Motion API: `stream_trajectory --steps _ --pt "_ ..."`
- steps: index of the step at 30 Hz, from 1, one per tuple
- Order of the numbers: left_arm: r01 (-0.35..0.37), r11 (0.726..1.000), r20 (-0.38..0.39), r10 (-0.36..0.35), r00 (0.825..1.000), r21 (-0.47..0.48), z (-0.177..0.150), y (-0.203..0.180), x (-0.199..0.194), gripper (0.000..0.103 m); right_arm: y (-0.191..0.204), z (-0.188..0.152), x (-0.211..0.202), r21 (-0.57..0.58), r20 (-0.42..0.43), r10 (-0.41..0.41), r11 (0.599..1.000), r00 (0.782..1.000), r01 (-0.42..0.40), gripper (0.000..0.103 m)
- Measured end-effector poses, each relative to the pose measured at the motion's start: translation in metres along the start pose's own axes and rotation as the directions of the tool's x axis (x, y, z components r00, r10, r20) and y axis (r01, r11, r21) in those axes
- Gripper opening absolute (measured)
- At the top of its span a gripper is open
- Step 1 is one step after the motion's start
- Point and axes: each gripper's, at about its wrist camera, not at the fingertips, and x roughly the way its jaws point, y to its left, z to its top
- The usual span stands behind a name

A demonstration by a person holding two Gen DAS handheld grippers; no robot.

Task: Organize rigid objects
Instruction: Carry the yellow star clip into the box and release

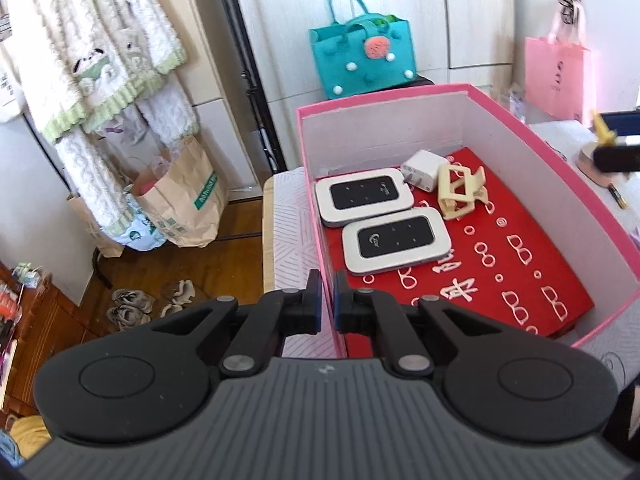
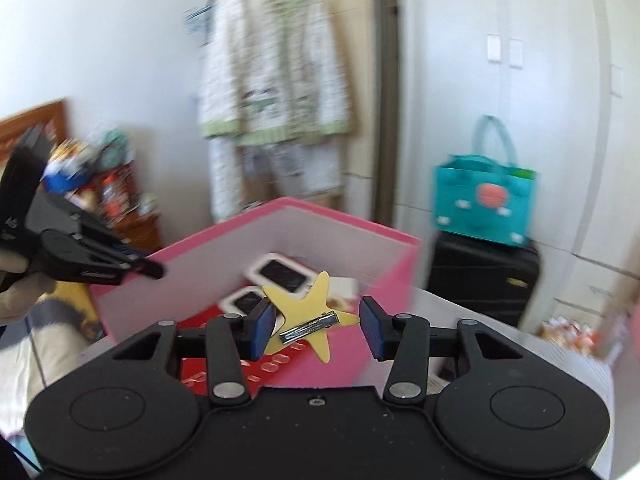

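Note:
A pink box (image 1: 384, 98) with a red patterned lining (image 1: 520, 272) stands on a white-covered surface. Inside lie two white pocket devices (image 1: 364, 196) (image 1: 396, 240), a white plug (image 1: 424, 168) and a cream claw clip (image 1: 460, 192). My left gripper (image 1: 328, 300) is shut on the box's near left wall; the right wrist view shows it at the rim (image 2: 154, 269). My right gripper (image 2: 316, 320) is shut on a yellow star hair clip (image 2: 308, 312) with a metal clasp. It holds the clip in the air just outside the box's pink wall (image 2: 320, 208). The clip also shows at the left wrist view's right edge (image 1: 602, 126).
A teal felt bag (image 1: 362, 56) sits on a black suitcase (image 2: 484, 280) behind the box. A pink paper bag (image 1: 558, 76) hangs at the right. Pyjamas (image 1: 92, 60) hang on a rack, with paper bags (image 1: 180, 200) and shoes (image 1: 132, 306) on the floor below.

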Motion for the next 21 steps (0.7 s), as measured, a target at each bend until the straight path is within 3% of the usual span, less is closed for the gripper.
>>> stream_trajectory --steps 4,8,12,17,21 --pt "-0.002 1.000 0.010 0.002 1.000 -0.029 0.001 0.003 -0.001 0.005 0.020 0.012 0.041 -0.091 -0.093 0.062 0.993 0.994 -0.070 0.051" --pt "-0.001 0.998 0.023 0.002 1.000 -0.055 0.003 0.005 -0.003 0.005 0.031 0.009 0.082 -0.176 -0.209 0.040 0.981 0.977 -0.078 0.051" --pt "0.017 0.997 0.026 -0.015 1.000 -0.076 0.007 0.011 -0.005 0.005 0.045 0.006 0.088 -0.325 -0.192 -0.033 0.945 0.981 -0.032 0.051" --pt "0.006 0.998 0.015 -0.005 1.000 -0.057 0.008 0.006 -0.003 0.005 0.034 0.010 0.077 -0.262 -0.155 -0.055 0.965 0.986 0.012 0.056" --pt "0.010 0.997 0.004 -0.010 1.000 -0.076 0.006 0.008 -0.002 0.005 0.012 0.013 0.052 -0.133 -0.093 -0.002 0.991 0.996 -0.010 0.062"
